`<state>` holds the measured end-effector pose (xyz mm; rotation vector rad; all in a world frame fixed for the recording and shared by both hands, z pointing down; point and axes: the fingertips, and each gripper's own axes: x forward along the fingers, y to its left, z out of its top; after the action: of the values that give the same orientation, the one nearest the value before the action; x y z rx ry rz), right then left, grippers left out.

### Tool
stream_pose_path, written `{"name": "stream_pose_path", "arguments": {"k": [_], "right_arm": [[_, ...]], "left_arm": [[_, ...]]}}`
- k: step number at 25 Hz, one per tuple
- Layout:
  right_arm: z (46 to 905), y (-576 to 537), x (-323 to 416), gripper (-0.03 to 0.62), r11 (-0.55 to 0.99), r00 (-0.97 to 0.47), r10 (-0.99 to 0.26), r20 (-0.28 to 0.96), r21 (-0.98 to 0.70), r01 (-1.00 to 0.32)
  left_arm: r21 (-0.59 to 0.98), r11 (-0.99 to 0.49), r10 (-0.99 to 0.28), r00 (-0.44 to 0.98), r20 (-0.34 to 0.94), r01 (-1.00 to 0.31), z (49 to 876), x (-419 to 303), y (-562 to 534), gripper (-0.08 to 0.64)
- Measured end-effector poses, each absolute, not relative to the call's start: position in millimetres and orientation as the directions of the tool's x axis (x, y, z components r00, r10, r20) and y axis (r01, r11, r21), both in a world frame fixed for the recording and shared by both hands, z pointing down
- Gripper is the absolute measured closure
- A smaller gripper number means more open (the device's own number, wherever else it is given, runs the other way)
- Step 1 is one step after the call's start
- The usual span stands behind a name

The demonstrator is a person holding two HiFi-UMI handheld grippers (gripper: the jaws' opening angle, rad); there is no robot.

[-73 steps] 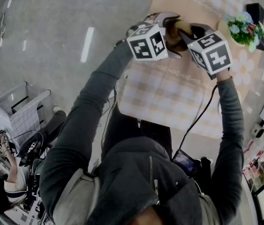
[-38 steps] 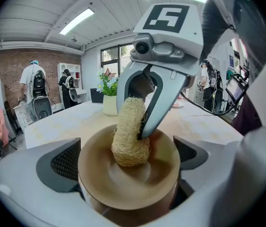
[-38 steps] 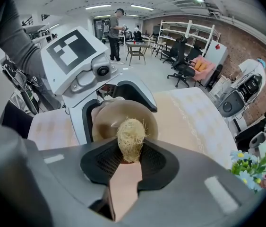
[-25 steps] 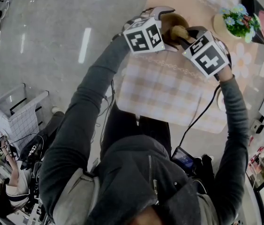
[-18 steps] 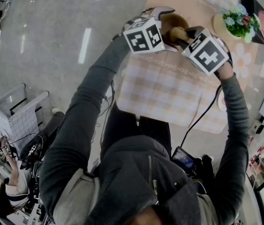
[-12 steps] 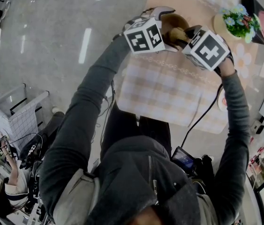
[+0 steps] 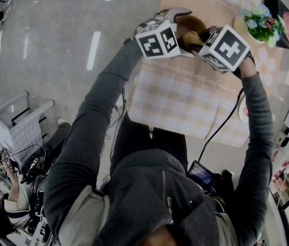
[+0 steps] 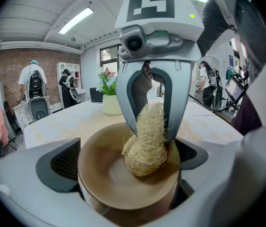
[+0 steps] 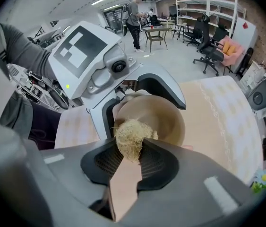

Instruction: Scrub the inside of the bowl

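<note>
My left gripper (image 7: 171, 27) is shut on the rim of a brown bowl (image 7: 191, 22), held tilted above the table. In the left gripper view the bowl (image 8: 109, 183) sits between the two jaws, its inside facing the camera. My right gripper (image 7: 201, 35) is shut on a pale fibre scrubber (image 8: 147, 143), which presses against the bowl's inner wall on the right side. In the right gripper view the scrubber (image 9: 130, 138) sticks out from between the jaws into the bowl (image 9: 163, 119), with the left gripper (image 9: 140, 105) behind it.
A table with a beige checked cloth (image 7: 185, 99) lies under the bowl. A flower pot (image 7: 262, 27) and a black box (image 7: 282, 14) stand at its far right. A white crate (image 7: 16, 122) sits on the floor at the left. People stand in the background.
The right gripper has twisted and shifted a little left, moving the scrubber across the inside of the bowl. The left gripper and bowl have stayed nearly still over the last second.
</note>
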<state>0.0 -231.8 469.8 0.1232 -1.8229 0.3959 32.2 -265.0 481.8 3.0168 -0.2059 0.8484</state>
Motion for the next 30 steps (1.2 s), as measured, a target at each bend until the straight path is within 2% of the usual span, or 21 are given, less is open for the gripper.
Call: {"name": "stream_pose_path", "arguments": {"k": [30], "right_arm": [[475.1,-234.8,-24.5,0.505,0.943,-0.348,0.187,0.919,-0.268,-0.2]], "left_arm": [[-0.034,-0.991,-0.126,0.842,0.524,-0.127,482.5,31.5,-264.9,-0.04]]}}
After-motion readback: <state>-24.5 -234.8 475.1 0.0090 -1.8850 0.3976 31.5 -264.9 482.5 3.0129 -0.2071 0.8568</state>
